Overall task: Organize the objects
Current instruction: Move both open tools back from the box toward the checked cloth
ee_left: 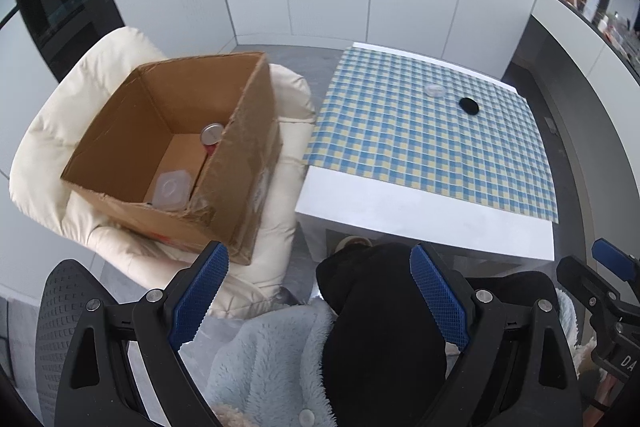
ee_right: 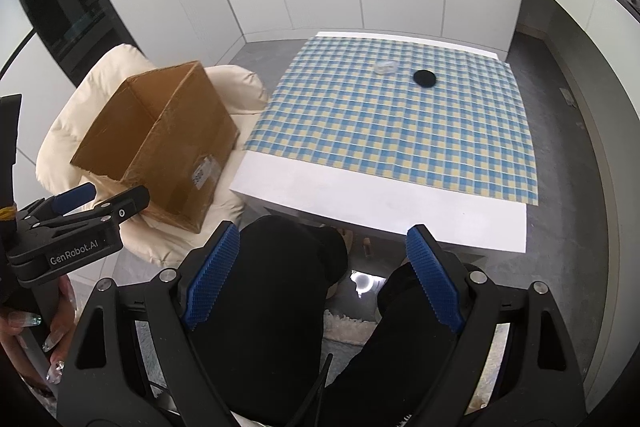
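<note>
Both tools, left tool [ee_left: 320, 295] and right tool [ee_right: 322, 275], are held apart and empty; the black disc [ee_right: 424, 78] is seen far ahead, nearer the right.

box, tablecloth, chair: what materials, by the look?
Box: brown corrugated cardboard, matte, torn frayed rim.
Tablecloth: blue-yellow check, lies flat and smooth, likely plastic-coated or thin fabric.
Chair: cream padded fabric, puffy quilted folds.

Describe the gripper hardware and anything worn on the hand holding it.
Both the left gripper and right gripper have black frames with triangular cut-outs and silver bolts; the jaws carry blue cross-hatched pads. In the right wrist view, the left one reads "GenRobot.AI" in white. The hand on it has long decorated nails. No sleeve visible there.
</note>
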The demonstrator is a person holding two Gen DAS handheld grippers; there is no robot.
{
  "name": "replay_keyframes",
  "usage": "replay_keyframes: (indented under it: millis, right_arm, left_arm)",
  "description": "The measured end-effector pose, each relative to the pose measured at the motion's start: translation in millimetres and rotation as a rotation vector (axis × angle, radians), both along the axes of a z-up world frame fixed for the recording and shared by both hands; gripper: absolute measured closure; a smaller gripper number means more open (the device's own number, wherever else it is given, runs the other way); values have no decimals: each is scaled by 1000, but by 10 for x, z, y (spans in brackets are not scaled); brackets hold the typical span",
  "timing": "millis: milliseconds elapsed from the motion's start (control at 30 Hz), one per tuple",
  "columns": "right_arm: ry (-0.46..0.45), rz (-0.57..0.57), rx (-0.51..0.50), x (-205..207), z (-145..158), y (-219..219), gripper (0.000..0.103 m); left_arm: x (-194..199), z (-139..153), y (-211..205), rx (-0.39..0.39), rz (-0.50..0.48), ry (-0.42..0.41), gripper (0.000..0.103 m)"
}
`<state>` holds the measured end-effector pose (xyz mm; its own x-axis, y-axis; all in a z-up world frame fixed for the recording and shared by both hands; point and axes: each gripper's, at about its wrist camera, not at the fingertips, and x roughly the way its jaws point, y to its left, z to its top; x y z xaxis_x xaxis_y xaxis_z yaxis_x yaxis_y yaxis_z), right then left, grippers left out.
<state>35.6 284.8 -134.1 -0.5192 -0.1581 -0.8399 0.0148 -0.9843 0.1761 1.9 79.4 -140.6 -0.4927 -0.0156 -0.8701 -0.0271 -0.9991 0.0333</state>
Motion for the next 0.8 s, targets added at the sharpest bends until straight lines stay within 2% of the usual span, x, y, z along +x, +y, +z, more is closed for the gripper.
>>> replay_keyframes:
  millis: [467, 800]
  right_arm:
    - [-10, -115, -1, 85, -54, 388, 15]
    - [-2, -147, 21, 13, -62, 509, 15]
  left_arm:
    - [-66, -73, 332, 3, -77, -19, 10]
    - [-195, 74, 659, 14, -148, 33, 10]
